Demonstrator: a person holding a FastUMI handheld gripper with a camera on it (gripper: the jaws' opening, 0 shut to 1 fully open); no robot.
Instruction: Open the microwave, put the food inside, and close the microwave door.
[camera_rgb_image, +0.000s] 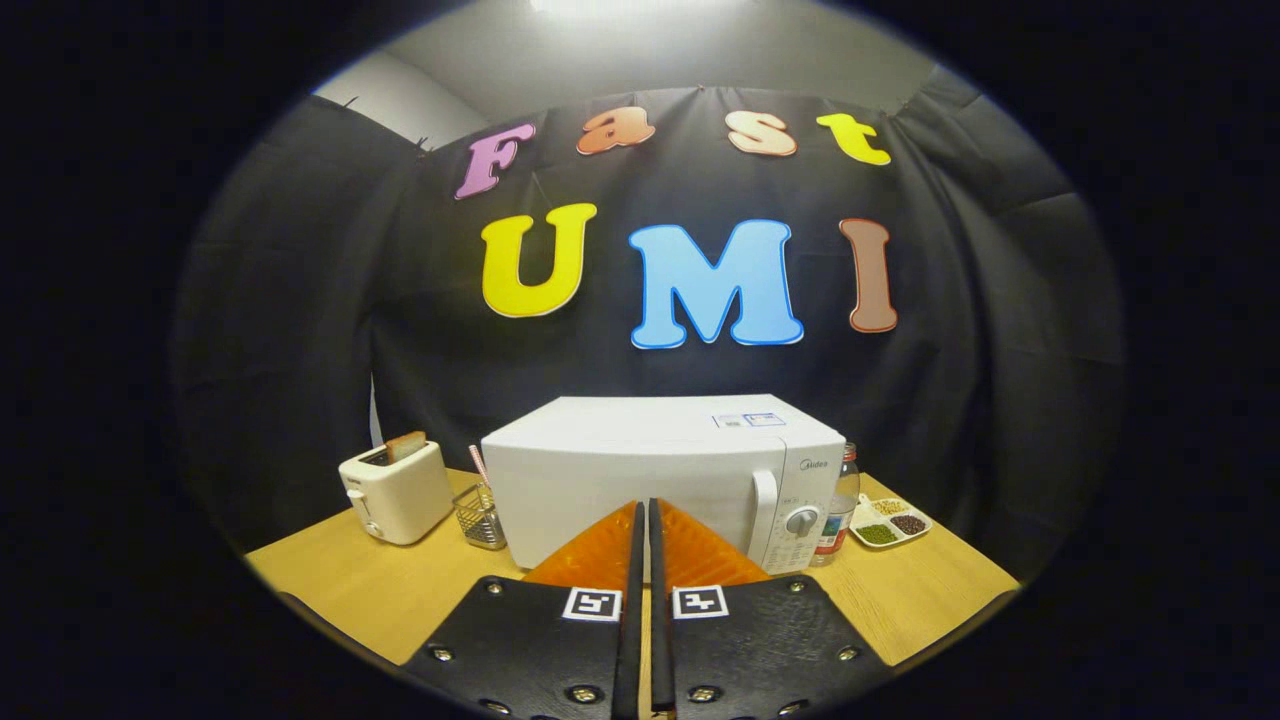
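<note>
my fingers (642, 520) clenched together on nothing | microwave (660, 470) on the worktop (380, 590) dead ahead, door closed | its upright handle (763, 510) lies ahead and right of my tips, so I steer right

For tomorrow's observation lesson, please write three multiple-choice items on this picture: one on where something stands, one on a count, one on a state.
1. Where does the toaster stand?
A. beside the microwave's windowless side, past the wire basket
B. on top of the microwave
C. beside the sectioned dish

2. How many compartments of the sectioned dish show filling?
A. one
B. three
C. five

3. How is the microwave door?
A. wide open
B. shut
C. removed

Answers:
1 A, the basket sits between toaster and microwave.
2 B, pale, dark and green fillings show.
3 B, the door lies flush with the front, its handle next to the dial; the hand-held gripper, fingers together, holds nothing.
</note>
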